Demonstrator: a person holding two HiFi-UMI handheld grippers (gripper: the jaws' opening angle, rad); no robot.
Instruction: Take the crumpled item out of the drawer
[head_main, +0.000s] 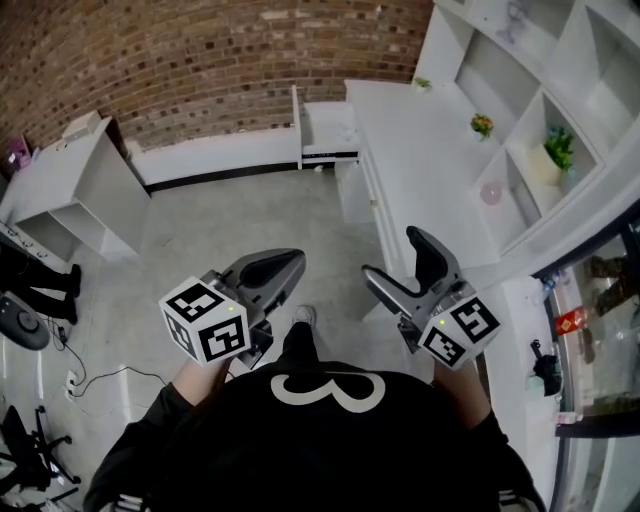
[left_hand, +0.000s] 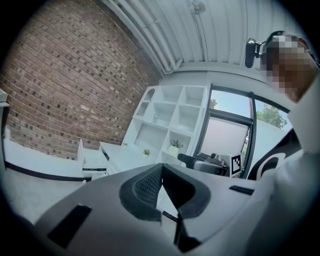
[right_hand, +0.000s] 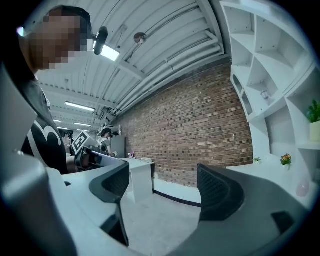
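Observation:
I stand on a grey floor, some way from a white drawer (head_main: 325, 130) that is pulled open at the far end of a long white desk (head_main: 420, 170); the drawer (left_hand: 92, 159) also shows in the left gripper view. No crumpled item can be made out in it from here. My left gripper (head_main: 290, 262) (left_hand: 161, 166) is held in front of my body with its jaws shut, tips touching and nothing between them. My right gripper (head_main: 392, 254) (right_hand: 162, 180) is held beside it, jaws wide open and empty, pointing toward the brick wall.
White shelving (head_main: 520, 90) over the desk holds a potted plant (head_main: 558, 150), a small flower pot (head_main: 482, 125) and a pink round object (head_main: 491, 193). A white cabinet (head_main: 85, 185) stands at the left. A chair base (head_main: 20, 325) and cables (head_main: 90, 375) lie at lower left.

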